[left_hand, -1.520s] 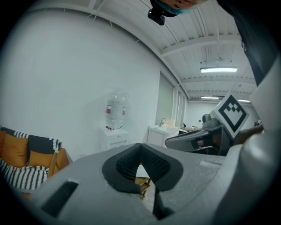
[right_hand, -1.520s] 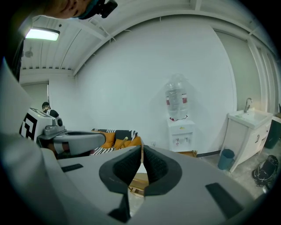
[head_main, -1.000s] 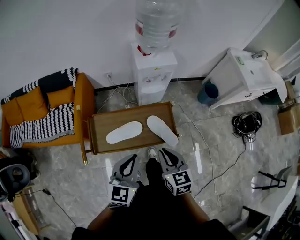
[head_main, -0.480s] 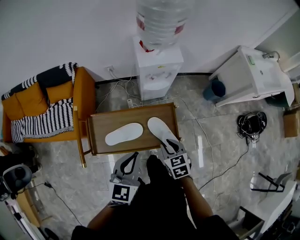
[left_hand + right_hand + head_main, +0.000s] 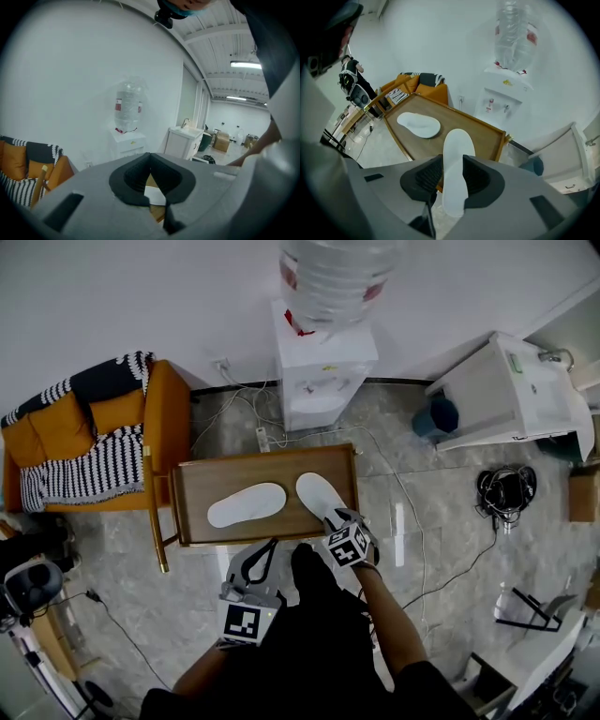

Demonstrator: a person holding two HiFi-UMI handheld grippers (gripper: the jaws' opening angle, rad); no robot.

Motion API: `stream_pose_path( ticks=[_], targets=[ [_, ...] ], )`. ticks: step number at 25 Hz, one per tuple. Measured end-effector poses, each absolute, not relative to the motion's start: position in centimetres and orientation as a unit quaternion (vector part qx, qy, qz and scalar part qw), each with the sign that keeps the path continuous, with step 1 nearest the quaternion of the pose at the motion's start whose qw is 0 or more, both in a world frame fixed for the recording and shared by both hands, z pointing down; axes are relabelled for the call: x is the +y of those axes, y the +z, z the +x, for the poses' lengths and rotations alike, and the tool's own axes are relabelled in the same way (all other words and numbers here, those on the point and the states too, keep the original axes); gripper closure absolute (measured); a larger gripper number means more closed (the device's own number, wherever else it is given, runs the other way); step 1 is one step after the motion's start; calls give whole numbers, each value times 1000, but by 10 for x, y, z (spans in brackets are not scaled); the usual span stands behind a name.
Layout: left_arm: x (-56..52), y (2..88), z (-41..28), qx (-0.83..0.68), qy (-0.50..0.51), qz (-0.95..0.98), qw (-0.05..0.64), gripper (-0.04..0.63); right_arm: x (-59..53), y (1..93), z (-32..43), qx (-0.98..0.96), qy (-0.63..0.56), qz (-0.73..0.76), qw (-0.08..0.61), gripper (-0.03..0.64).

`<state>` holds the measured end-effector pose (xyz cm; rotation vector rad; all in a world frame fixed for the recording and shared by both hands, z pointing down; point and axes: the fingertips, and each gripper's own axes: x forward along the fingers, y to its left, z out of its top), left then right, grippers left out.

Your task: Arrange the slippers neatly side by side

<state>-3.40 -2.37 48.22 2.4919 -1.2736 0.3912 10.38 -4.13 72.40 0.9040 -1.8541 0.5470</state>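
The right claw [image 5: 342, 519] had reached forward past the closed, empty left claw [image 5: 265, 552], its jaws opening around the near end of the white slipper [image 5: 317, 491].

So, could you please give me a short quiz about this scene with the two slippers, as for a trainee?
1. True or false: the left slipper and the right slipper lie parallel on the wooden table.
2. What stands between the jaws of the right gripper? A the right slipper, B a cup, C a towel.
3. What does the left gripper hold?
Key: 1 false, they lie at an angle. 2 A; the jaws are opening around its near end. 3 nothing, jaws shut.
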Motion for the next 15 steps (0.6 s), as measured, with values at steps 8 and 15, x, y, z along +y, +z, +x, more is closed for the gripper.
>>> stream_pose_path(
  ticks=[8, 15],
  targets=[
    [-28, 490, -31, -448, 145, 867, 165, 586, -50, 772, 113, -745, 241, 349, 514, 506],
    [-31, 494, -30, -452, 146, 864, 169, 586, -57, 790, 116, -739, 255, 351, 515, 506]
  ],
)
